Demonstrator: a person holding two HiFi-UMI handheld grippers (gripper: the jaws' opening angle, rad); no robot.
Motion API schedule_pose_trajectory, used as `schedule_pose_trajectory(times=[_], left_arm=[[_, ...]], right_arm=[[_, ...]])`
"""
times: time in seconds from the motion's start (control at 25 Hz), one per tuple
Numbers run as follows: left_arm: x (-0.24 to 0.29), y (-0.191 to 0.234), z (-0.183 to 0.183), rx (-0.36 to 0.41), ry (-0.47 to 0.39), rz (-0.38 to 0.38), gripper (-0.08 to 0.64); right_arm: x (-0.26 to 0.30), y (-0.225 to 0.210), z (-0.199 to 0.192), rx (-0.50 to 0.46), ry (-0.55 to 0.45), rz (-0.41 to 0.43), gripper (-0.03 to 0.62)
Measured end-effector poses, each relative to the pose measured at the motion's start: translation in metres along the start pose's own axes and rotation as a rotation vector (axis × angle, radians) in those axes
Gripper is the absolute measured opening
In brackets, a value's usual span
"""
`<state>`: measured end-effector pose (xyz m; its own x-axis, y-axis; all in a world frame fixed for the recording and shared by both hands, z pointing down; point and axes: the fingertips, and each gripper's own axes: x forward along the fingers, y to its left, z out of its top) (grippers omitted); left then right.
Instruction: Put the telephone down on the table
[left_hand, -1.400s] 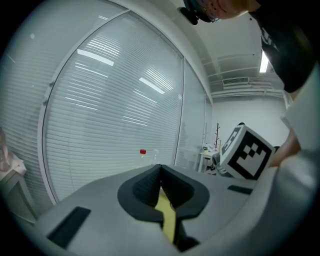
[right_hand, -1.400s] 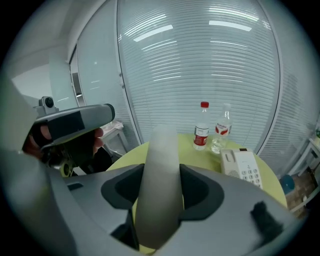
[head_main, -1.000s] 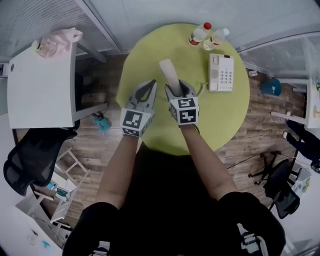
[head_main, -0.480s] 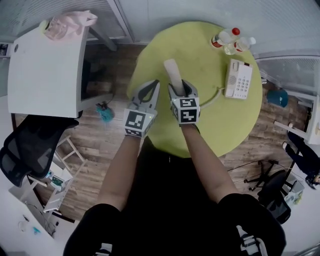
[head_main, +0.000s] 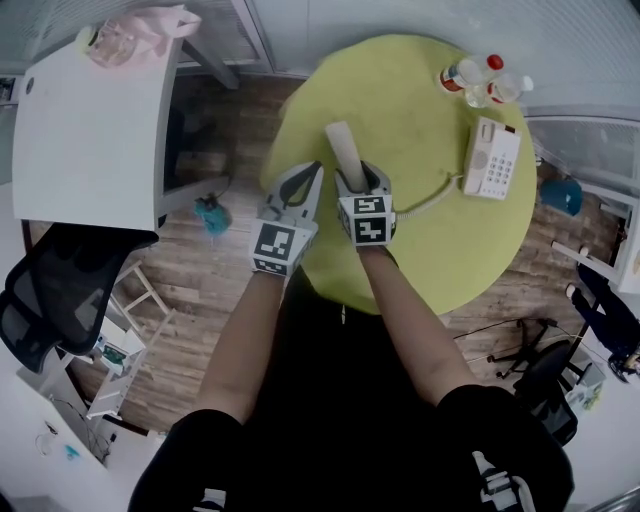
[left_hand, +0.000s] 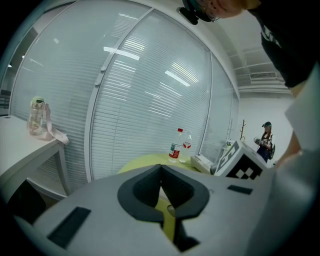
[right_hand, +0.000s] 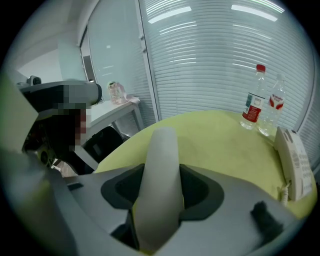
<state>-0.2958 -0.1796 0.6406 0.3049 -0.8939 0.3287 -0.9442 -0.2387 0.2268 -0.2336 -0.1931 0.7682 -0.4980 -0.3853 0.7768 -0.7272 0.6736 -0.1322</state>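
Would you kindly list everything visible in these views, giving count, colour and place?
Table: one, yellow-green, round, ahead of the person.
Telephone base: one, white, on the table's right side.
Handset: one, cream, above the table, in the right claw.
Cord: one, pale, coiled, running from the handset toward the base.
Bottles: two, clear, at the table's far right edge.
Desk: one, white, left.
Office chairs: two, black, lower left and lower right.
Left claw: one, grey, shut, empty, beside the handset.
Right claw: one, grey, shut on the handset.
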Motion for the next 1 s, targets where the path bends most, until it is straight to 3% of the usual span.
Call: schedule_pose_trajectory(times=[0.64, 1.0], left_arm=[[0.006, 0.000, -0.003, -0.011, 0.011, -0.009, 0.012], [0.002, -0.014, 0.031, 0.023, -0.006, -0.051, 0.012]], right_arm=[[0.015, 0.007, -0.016, 0.007, 0.098, 0.035, 0.235], [-0.041, -0.004, 0.033, -0.059, -0.002, 0.024, 0.236]])
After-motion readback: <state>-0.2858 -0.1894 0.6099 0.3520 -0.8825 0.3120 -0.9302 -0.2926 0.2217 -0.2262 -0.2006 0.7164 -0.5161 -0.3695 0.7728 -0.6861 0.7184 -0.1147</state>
